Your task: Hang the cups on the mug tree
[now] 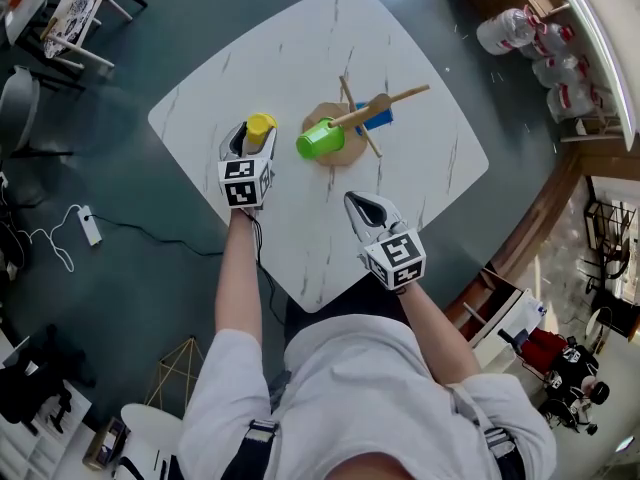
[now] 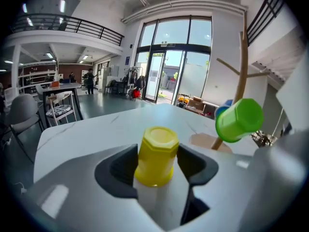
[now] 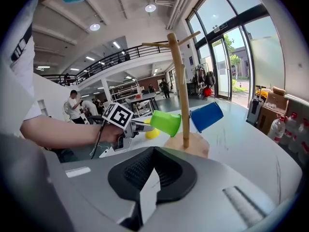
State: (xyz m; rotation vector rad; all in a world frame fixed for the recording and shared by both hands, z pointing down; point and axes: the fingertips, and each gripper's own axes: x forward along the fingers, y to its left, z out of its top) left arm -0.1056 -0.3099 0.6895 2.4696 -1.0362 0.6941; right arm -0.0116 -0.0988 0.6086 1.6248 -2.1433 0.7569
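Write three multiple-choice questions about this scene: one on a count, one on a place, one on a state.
1. How many cups hang on the mug tree?
A) none B) two C) four
2. Where is the yellow cup?
A) on the tree B) upside down on the table, between the left gripper's jaws C) in the right gripper
3. How do the right gripper's jaws stand?
A) wide apart B) closed on a cup C) together, nothing between them
1 B: the green cup and the blue cup hang there.
2 B: seen in the left gripper view.
3 C: its own view shows them meeting.
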